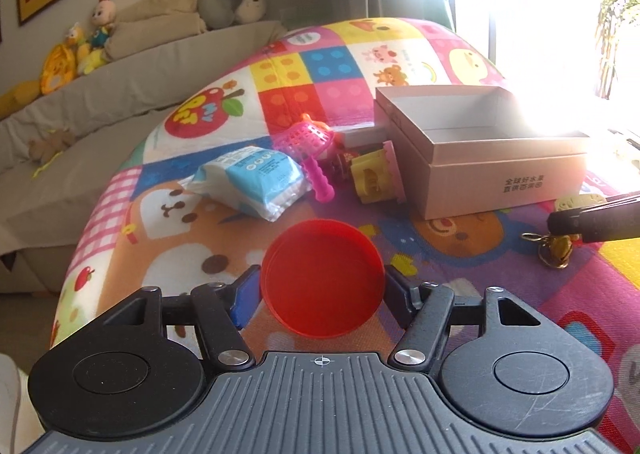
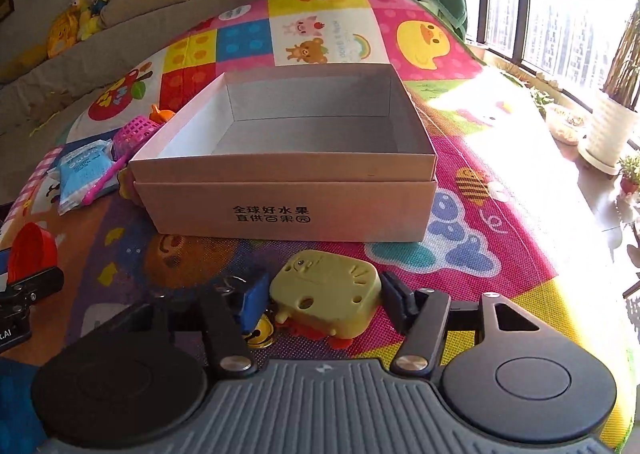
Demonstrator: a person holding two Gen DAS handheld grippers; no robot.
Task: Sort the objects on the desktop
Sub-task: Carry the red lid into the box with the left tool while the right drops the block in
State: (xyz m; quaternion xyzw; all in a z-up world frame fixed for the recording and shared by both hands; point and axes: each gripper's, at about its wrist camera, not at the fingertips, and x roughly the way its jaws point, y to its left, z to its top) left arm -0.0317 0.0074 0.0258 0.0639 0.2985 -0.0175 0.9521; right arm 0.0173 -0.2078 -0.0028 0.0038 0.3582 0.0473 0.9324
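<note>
- While the left gripper (image 1: 323, 281) pinches the red cup (image 1: 322, 278) above the play mat (image 1: 160, 254), the open box (image 1: 480, 158) sits beyond it.
- Right gripper (image 2: 325, 294) fingers flank the yellow toy (image 2: 326, 296) before that box; contact unclear.

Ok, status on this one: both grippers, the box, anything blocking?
Left gripper shut on red cup. Right gripper straddling yellow toy, grip unclear. Box open, empty. Path to box clear.

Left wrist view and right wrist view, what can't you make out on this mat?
- Left wrist view: glare washes out the far right rim of the open cardboard box.
- Left wrist view: small toys behind the yellow toy block are too cluttered to identify.
- Right wrist view: the left finger hides most of the gold bell.
</note>
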